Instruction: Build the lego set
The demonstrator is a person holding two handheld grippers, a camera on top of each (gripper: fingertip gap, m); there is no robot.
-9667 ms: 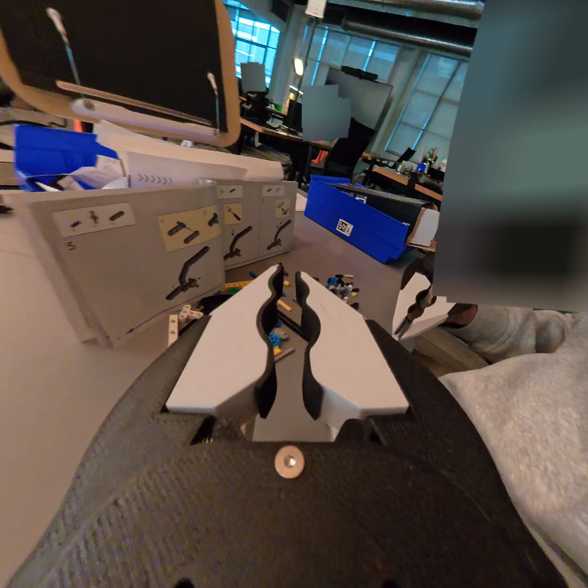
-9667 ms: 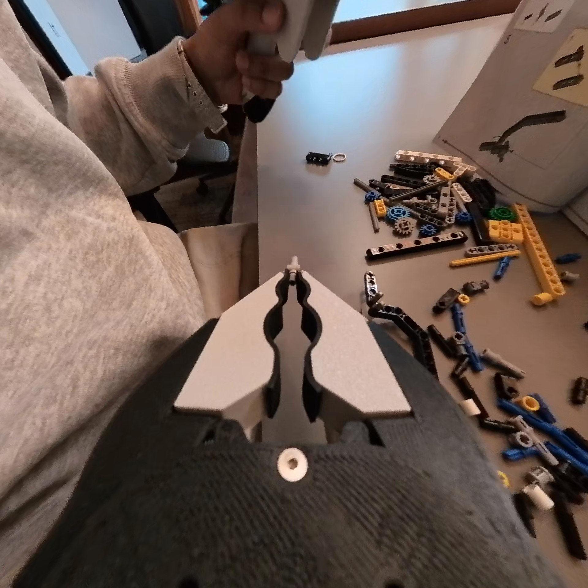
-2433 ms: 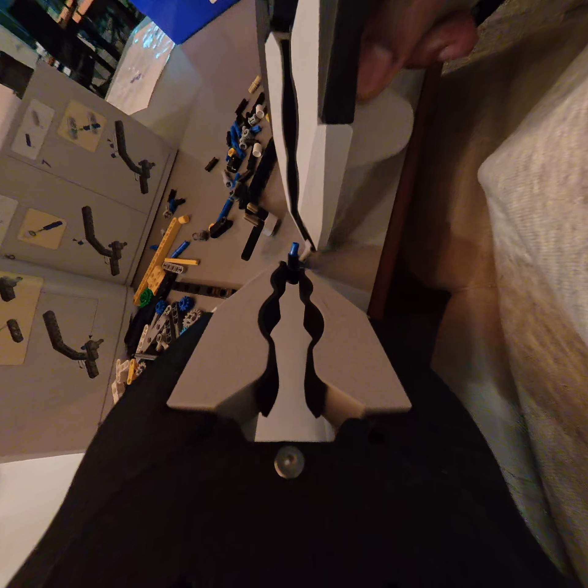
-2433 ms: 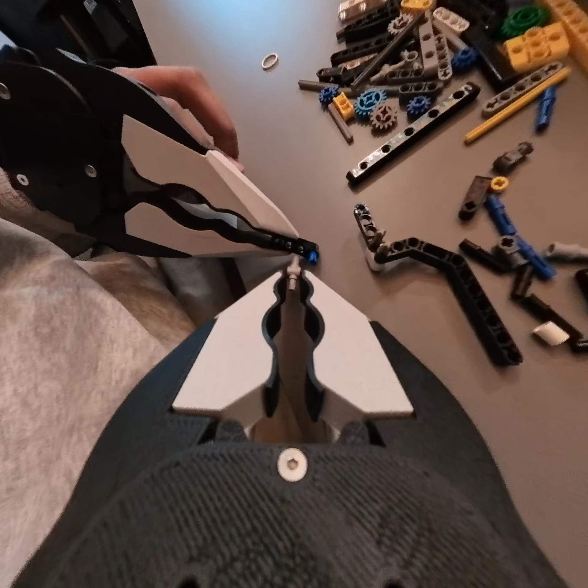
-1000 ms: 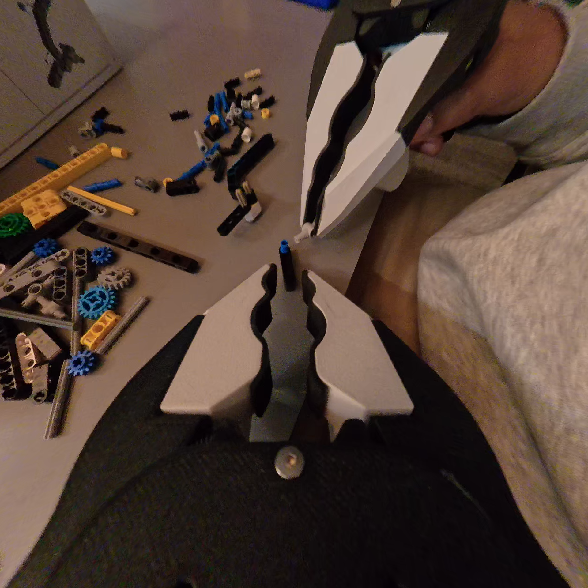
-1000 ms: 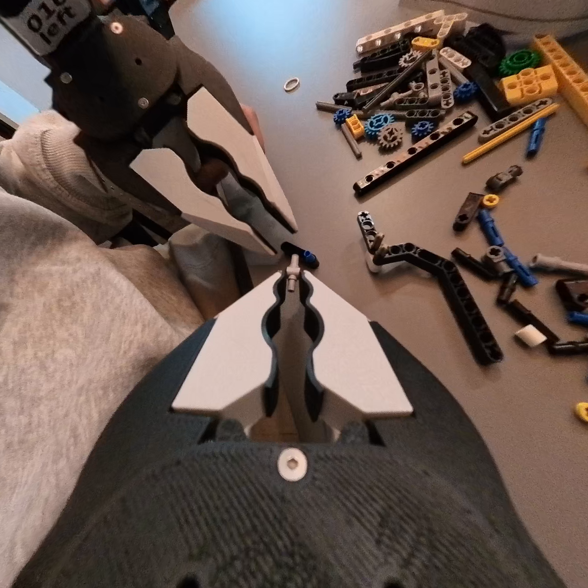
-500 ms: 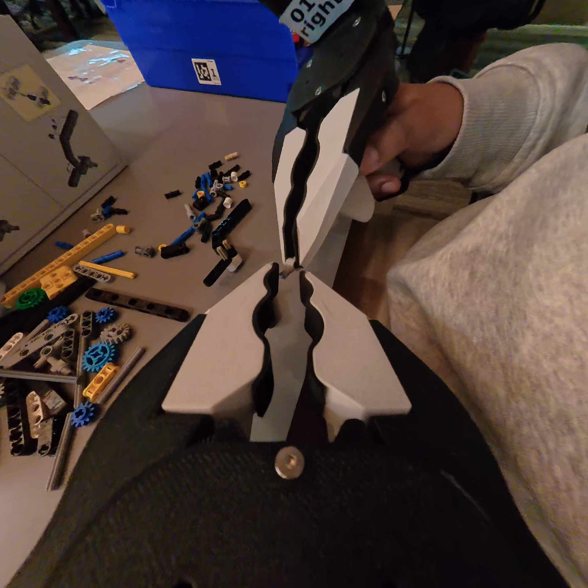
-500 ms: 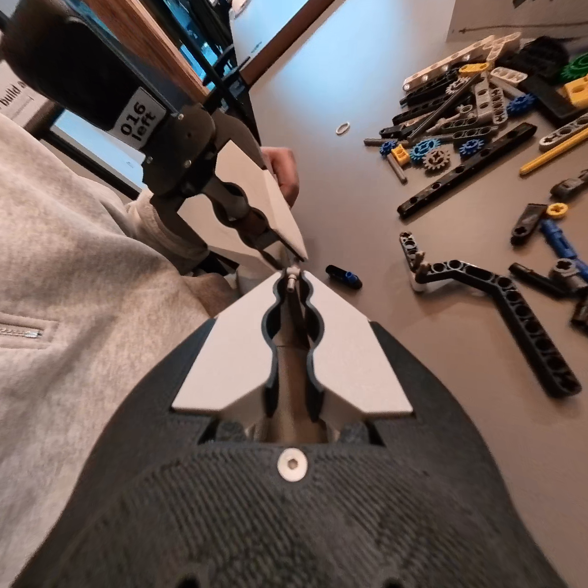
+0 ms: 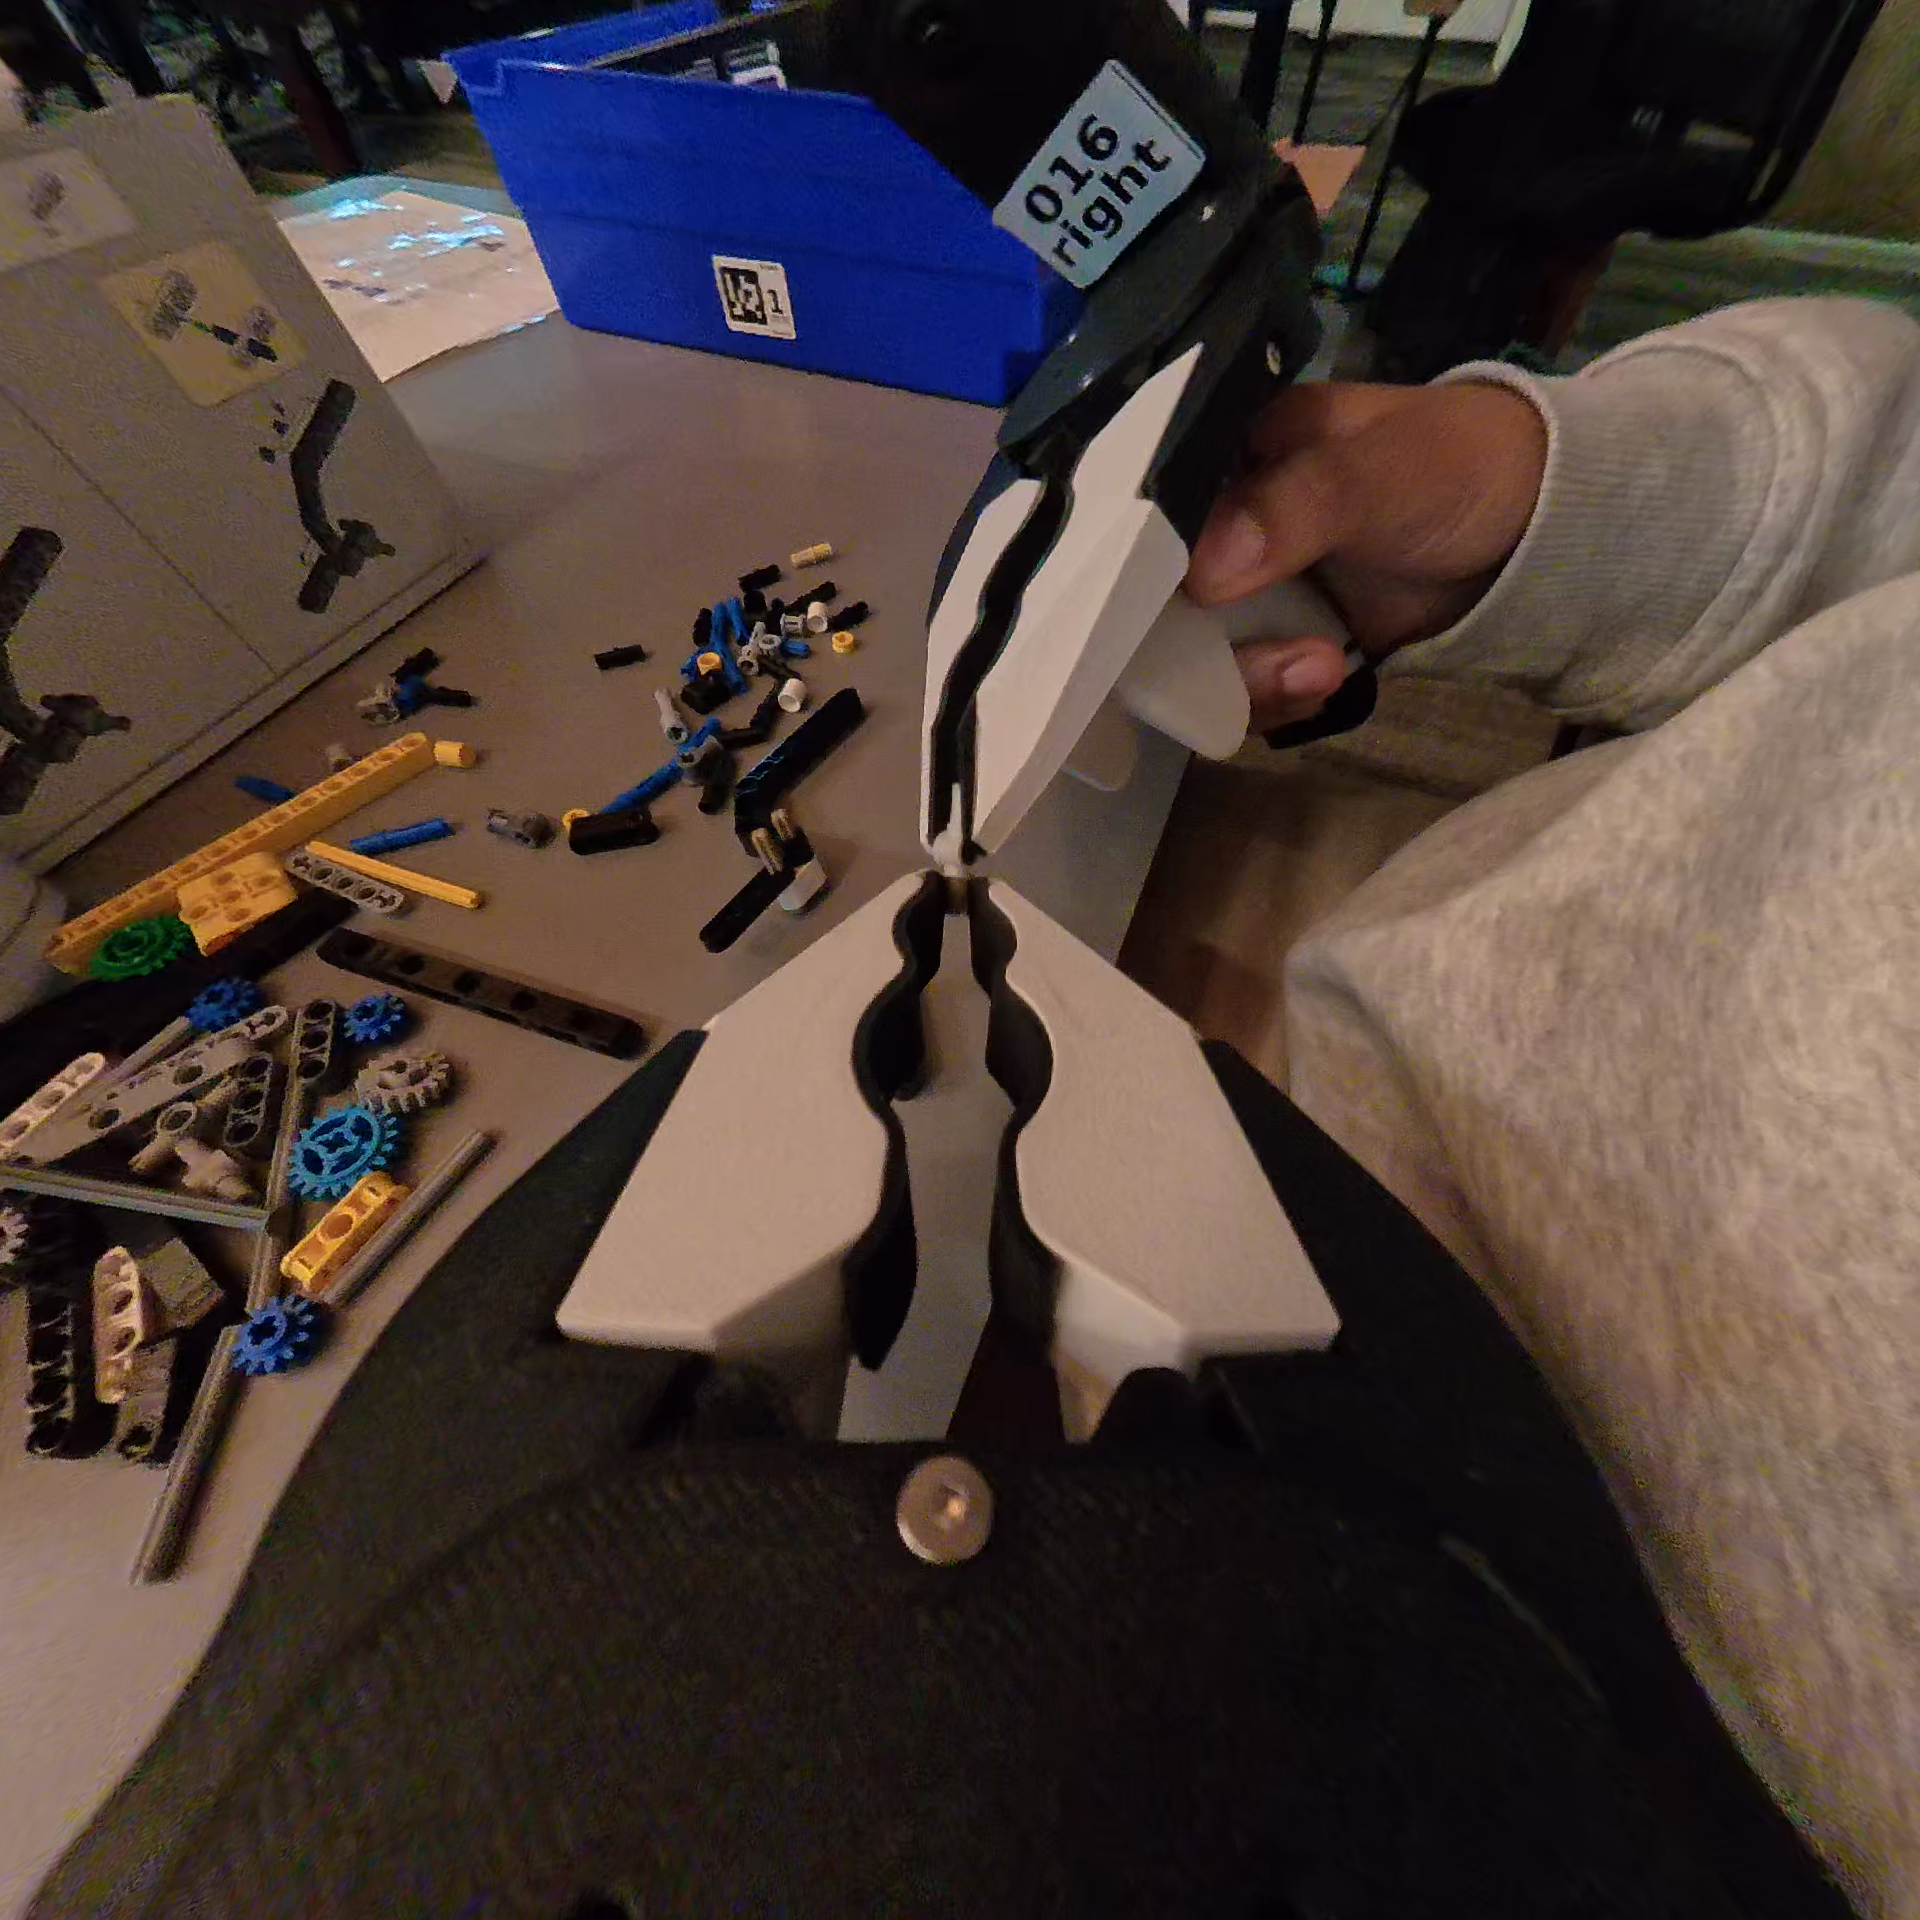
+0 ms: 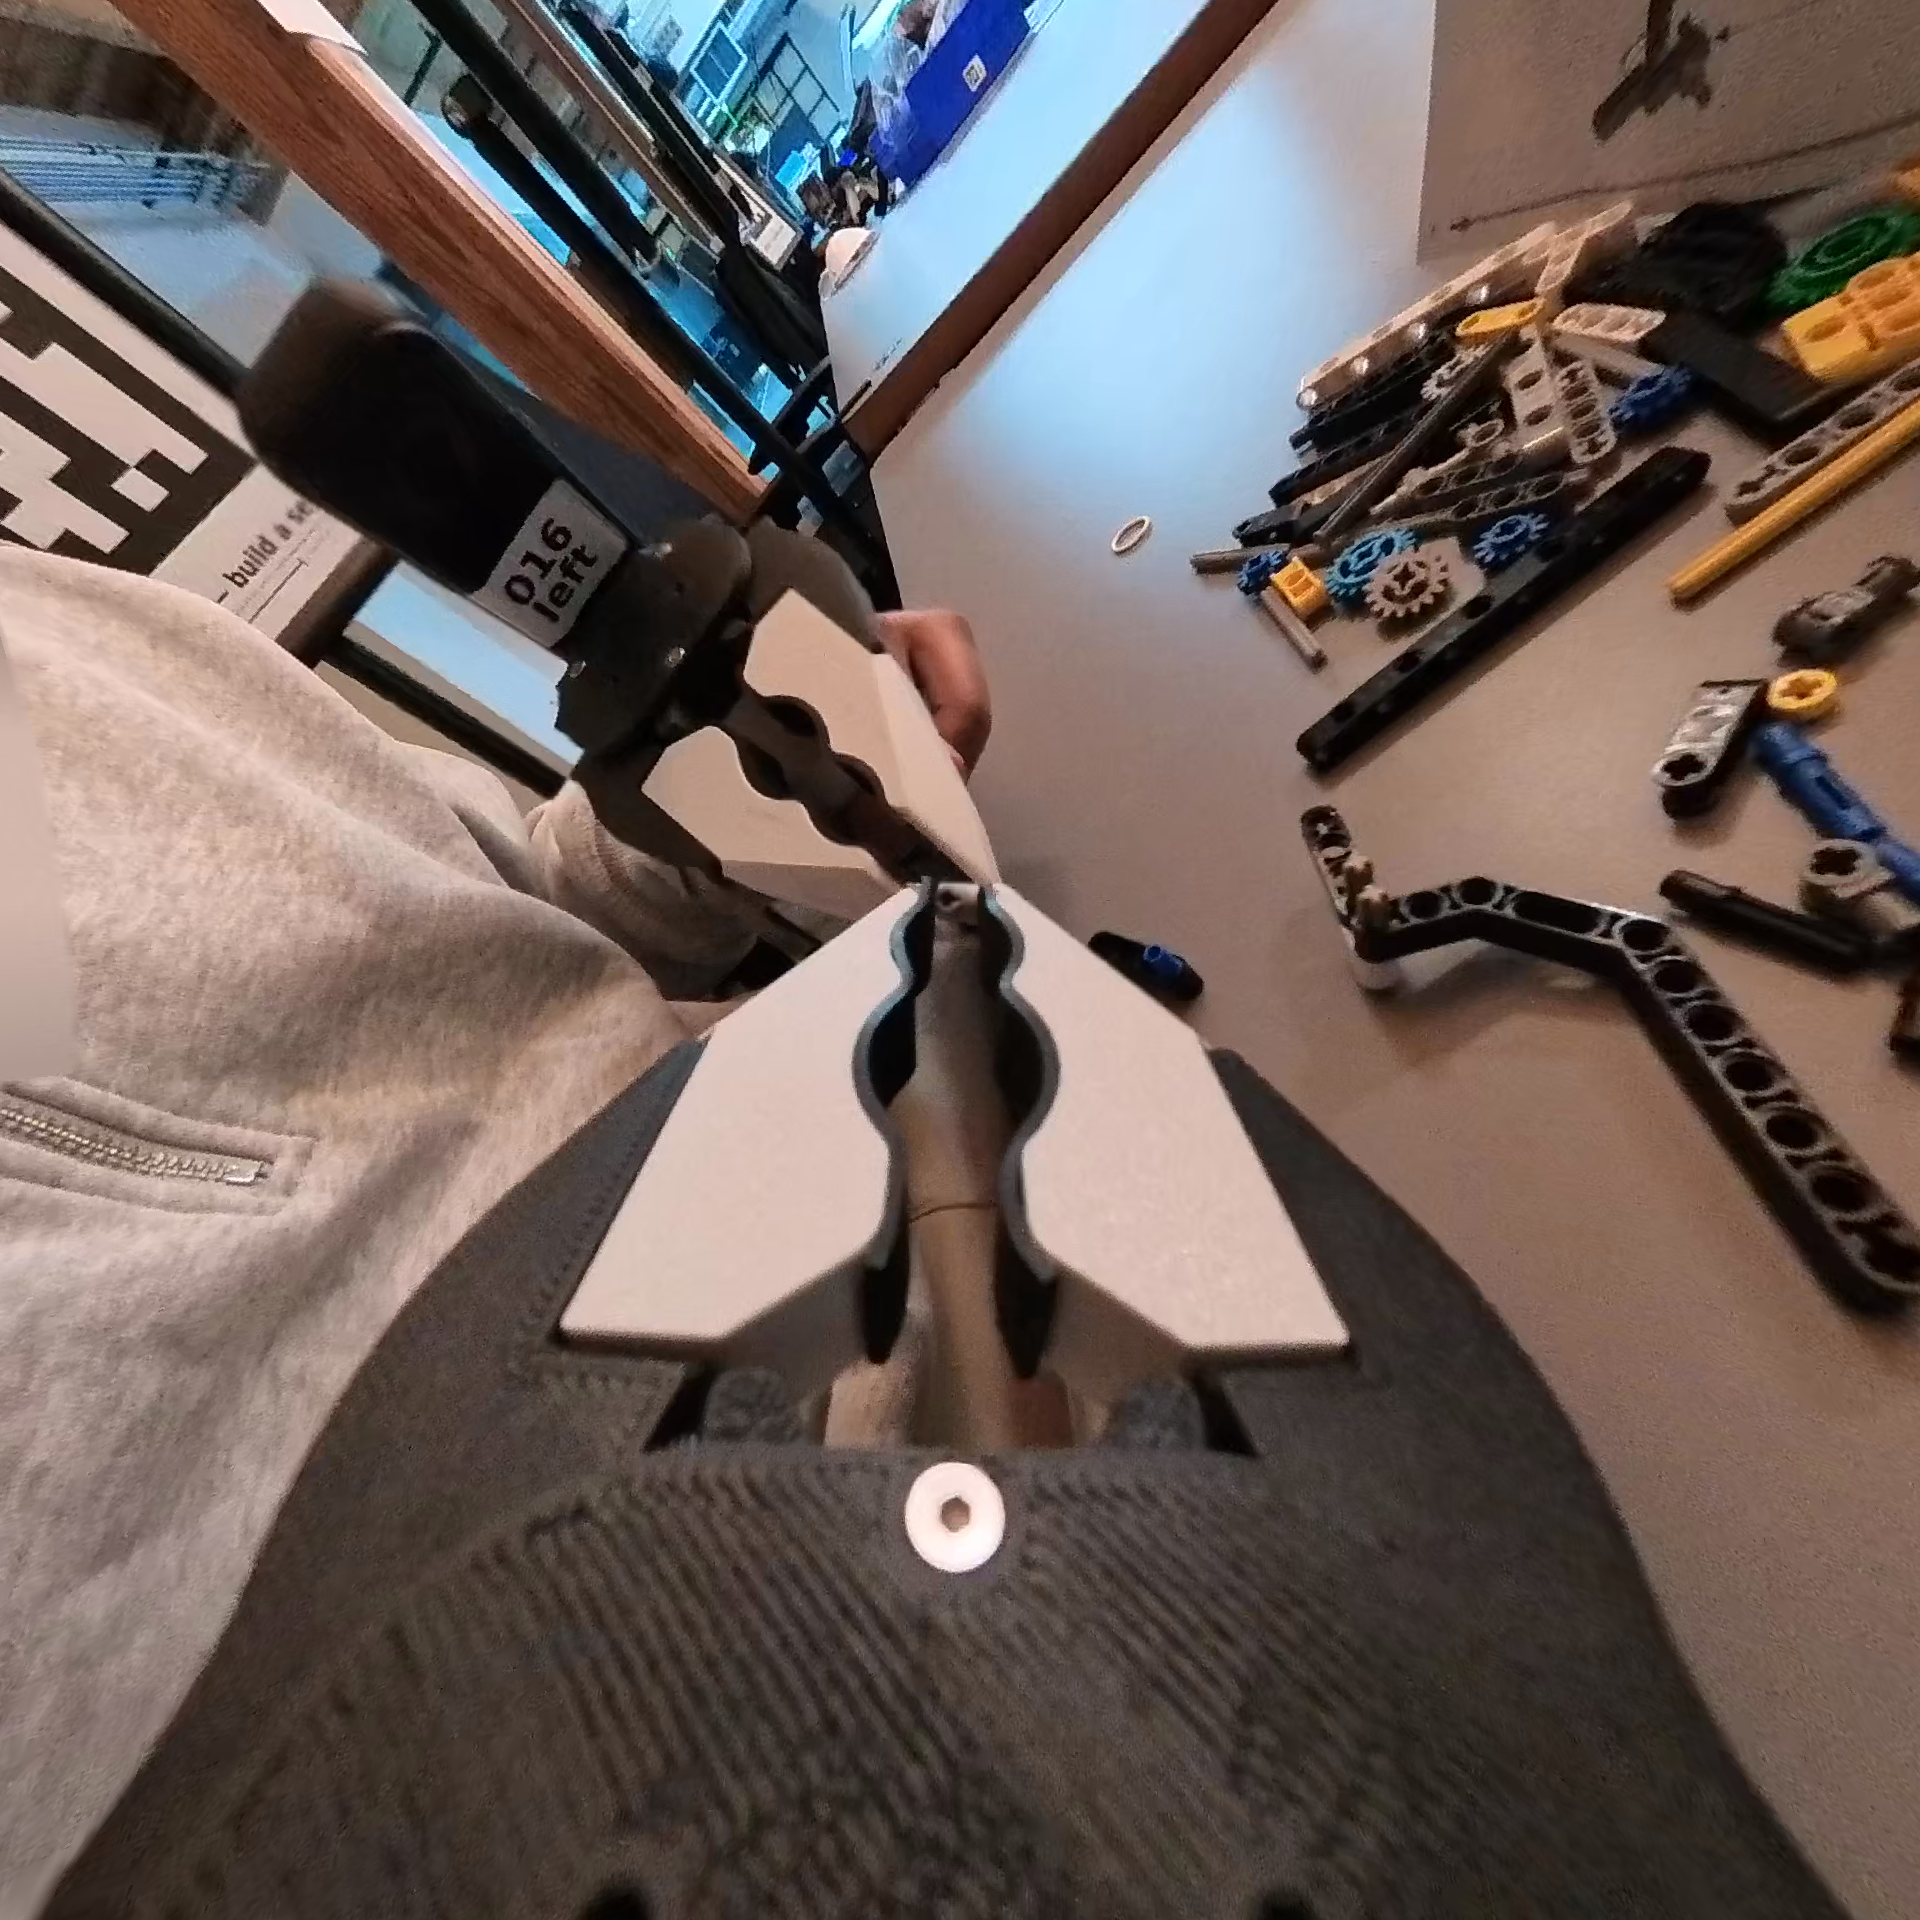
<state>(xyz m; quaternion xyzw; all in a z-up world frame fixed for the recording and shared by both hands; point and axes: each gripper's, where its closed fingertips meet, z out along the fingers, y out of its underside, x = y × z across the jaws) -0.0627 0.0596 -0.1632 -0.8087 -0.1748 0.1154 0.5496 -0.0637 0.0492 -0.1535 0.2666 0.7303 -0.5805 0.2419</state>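
Observation:
My right gripper [image 10: 951, 896] is shut on a small light grey pin [image 10: 952, 894] and holds it above the table's near edge. My left gripper [image 9: 948, 896] meets it tip to tip, and its fingers are closed on the pin's [image 9: 947, 854] other end. In the left wrist view the right gripper [image 9: 948, 844] comes down from the upper right. In the right wrist view the left gripper [image 10: 935, 864] comes in from the upper left. A short black piece with a blue pin [image 10: 1148, 961] lies on the table just beyond the tips. A black angled beam [image 10: 1662, 997] with small parts on one end lies to the right, and also shows in the left wrist view [image 9: 795, 753].
Loose beams, gears and pins lie in a pile [image 9: 208, 1101] on the grey table, with a long black beam [image 9: 478, 992] beside it. Instruction sheets [image 9: 208, 468] stand at the left. A blue bin [image 9: 779, 208] stands at the back. The person's grey sleeve [image 9: 1610, 1039] is close on the right. Only a small space, under 4 cm, lies between the two pairs of fingers.
My left gripper let go of the black piece with the blue pin, which now lies on the table. It then rose to the right gripper's tip and closed on the grey pin.

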